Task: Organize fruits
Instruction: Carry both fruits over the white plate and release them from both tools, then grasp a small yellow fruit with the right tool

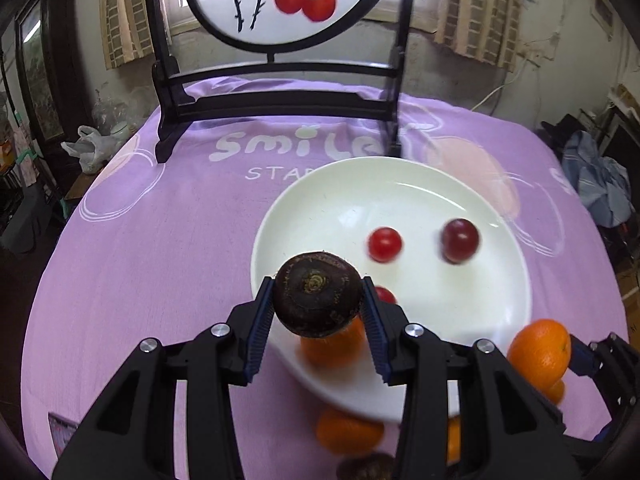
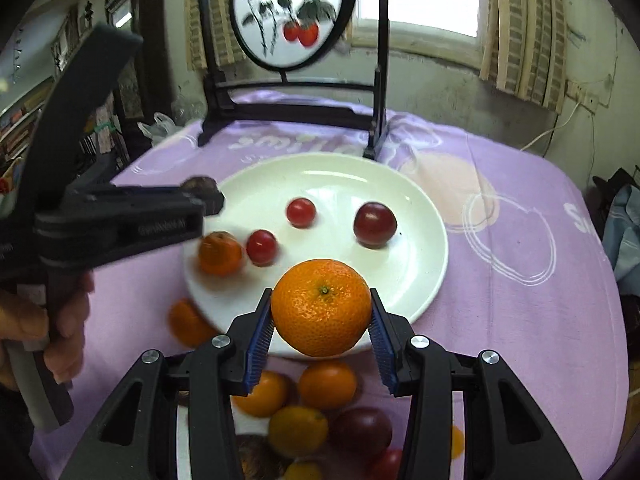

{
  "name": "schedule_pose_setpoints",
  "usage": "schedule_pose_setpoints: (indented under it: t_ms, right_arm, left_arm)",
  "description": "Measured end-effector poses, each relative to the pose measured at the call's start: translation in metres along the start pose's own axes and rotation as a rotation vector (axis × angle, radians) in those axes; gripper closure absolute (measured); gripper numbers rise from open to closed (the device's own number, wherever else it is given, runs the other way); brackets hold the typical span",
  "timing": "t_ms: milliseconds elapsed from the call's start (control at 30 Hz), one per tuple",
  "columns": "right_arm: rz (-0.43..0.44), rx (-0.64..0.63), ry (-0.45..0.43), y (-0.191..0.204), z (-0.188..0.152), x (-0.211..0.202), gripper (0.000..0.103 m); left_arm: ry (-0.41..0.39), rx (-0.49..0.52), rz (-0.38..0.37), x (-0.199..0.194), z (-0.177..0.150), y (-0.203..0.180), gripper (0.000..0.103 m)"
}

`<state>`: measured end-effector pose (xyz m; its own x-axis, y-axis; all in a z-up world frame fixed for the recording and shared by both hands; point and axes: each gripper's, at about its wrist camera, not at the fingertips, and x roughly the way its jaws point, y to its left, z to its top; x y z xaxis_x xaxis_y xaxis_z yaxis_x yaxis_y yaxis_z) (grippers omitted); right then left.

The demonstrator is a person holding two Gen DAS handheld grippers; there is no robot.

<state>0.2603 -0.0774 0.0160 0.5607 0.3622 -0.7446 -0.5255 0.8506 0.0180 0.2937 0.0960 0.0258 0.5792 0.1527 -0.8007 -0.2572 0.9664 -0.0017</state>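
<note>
- On the lilac printed tablecloth [image 2: 520, 208] we see a round white plate [image 2: 424, 240], glossy and shallow.
- Going left to right inside the plate in the right wrist view: a small mandarin [image 2: 220, 252] near the left rim, a cherry tomato [image 2: 261, 246] just beside it, a second cherry tomato [image 2: 301, 212] farther back, and a dark red plum [image 2: 375, 224] on the right.
- Our left gripper [image 1: 318, 300] is clamped on a dark brown, rough-skinned round fruit [image 1: 318, 294], probably a water chestnut; both blue ribbed pads press its sides and it hangs over the plate's near left rim.
- In the right wrist view a hand [image 2: 60, 320] holds that gripper's handle at the left edge.
- Our right gripper [image 2: 322, 312] is clamped on a large orange mandarin [image 2: 322, 306] with dimpled skin and a green stem mark, squeezed between both ribbed pads above the plate's near rim.
- Below the right gripper a heap of loose fruit [image 2: 312, 412] lies on the cloth: smooth orange and yellow citrus, a dark purple round one, partly hidden by the fingers.
- Behind the plate stands a black wooden frame with a round painted screen [image 2: 292, 12].
</note>
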Motion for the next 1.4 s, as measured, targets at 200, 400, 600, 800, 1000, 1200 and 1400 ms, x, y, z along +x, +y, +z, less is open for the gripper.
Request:
schedule_pose_setpoints:
  t_ms: [200, 400, 600, 800, 1000, 1200, 1400]
  right_arm:
    - [-0.013, 0.008, 0.056, -0.006, 0.000, 0.034, 0.057]
    - [0.014, 0.031, 0.021, -0.008, 0.001, 0.025, 0.042]
    - [0.029, 0.045, -0.020, -0.010, -0.014, -0.019, 0.041]
    - [0.029, 0.054, -0.046, -0.007, -0.047, -0.061, 0.040]
    - [0.032, 0.040, -0.018, 0.003, -0.091, -0.079, 0.040]
    - [0.013, 0.019, 0.047, 0.010, -0.126, -0.073, 0.040]
    - [-0.033, -0.012, 0.077, 0.014, -0.134, -0.061, 0.041]
  left_arm:
    - [0.049, -0.017, 0.028, 0.042, 0.012, 0.006, 0.061]
    - [0.031, -0.005, 0.021, 0.033, 0.007, 0.001, 0.042]
    - [-0.051, 0.004, 0.023, -0.029, -0.012, -0.002, 0.026]
    - [-0.090, 0.017, -0.024, -0.080, -0.059, -0.006, 0.019]
    - [-0.058, 0.066, -0.041, -0.094, -0.117, -0.012, 0.019]
    - [-0.010, 0.023, -0.071, -0.083, -0.150, -0.001, 0.019]
    - [0.015, -0.002, -0.082, -0.068, -0.157, 0.009, 0.019]
